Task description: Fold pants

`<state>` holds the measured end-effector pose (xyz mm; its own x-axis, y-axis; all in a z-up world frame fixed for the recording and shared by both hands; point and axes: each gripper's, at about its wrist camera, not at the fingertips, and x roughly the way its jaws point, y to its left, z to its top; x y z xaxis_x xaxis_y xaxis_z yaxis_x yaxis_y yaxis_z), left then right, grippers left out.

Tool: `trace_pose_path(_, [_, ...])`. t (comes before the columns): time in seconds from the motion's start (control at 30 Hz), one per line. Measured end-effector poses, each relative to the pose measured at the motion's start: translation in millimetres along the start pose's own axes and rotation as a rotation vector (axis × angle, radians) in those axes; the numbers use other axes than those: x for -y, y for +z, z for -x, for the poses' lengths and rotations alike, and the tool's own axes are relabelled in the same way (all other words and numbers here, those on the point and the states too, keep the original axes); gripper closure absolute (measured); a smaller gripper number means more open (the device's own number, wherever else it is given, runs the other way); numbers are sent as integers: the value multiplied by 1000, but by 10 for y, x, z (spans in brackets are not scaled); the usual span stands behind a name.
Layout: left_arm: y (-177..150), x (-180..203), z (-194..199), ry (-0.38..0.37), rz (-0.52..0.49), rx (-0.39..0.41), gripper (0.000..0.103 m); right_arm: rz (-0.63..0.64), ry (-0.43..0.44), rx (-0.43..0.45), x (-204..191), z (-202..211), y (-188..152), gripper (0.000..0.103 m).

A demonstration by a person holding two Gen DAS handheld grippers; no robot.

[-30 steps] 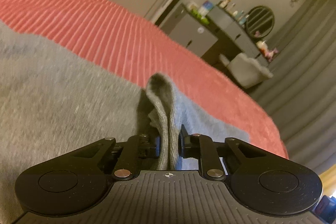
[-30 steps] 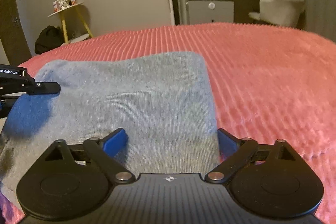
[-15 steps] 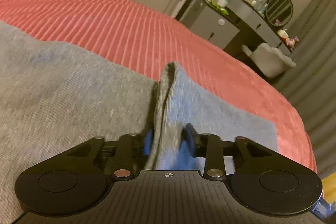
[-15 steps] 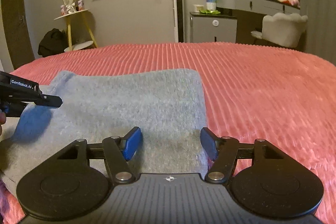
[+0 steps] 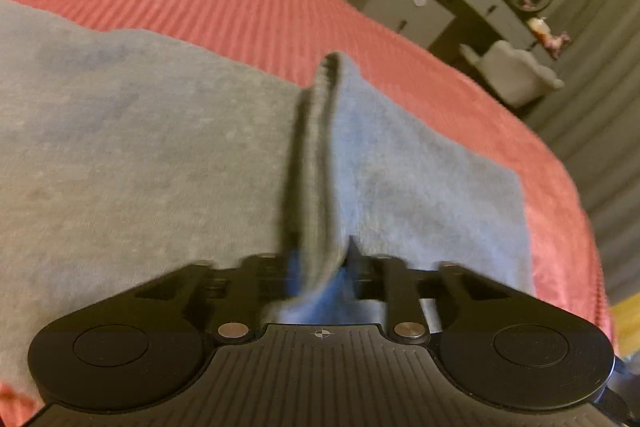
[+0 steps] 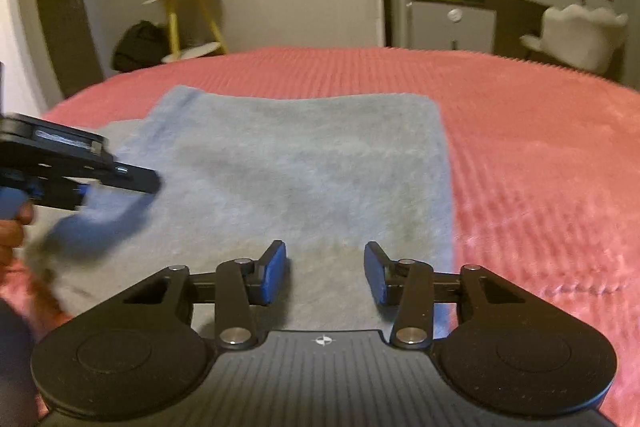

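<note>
Coral ribbed bedspread (image 6: 540,155) fills a dim bedroom with a grey dresser (image 6: 452,23) behind. On it lie folded grey knit pants (image 6: 300,167). Left gripper (image 5: 320,267) clamps a raised ridge; right gripper (image 6: 325,273), empty, is closing. An uneven lift could skew the fold.

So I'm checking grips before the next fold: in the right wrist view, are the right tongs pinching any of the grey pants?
No, the right tongs, closing, have a clear gap between their blue pads above the flat grey pants.
</note>
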<state>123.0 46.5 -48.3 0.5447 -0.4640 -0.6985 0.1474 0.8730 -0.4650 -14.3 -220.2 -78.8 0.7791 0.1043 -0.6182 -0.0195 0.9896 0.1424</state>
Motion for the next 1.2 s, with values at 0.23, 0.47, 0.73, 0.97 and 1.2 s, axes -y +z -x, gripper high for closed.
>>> trace_pose_path(0.23, [-54,102,206,39,-39,96,90,-12,-6,3,-23,121,-88,36])
trace_pose_path(0.47, [-55,119,191,53,-50,98,90,1,-29,4,-13,148,-131,35])
trace_pose_path(0.73, [-43,100,348,48,-63,132,91,-42,-103,13,-48,249,18,34])
trace_pose_path(0.97, [-34,-96,123,123,35,84,89,102,-146,25,-227,168,84,27])
trace_pose_path(1.2, [-29,-330,347,98,195,168,61,57,-113,-28,-155,54,-154,23])
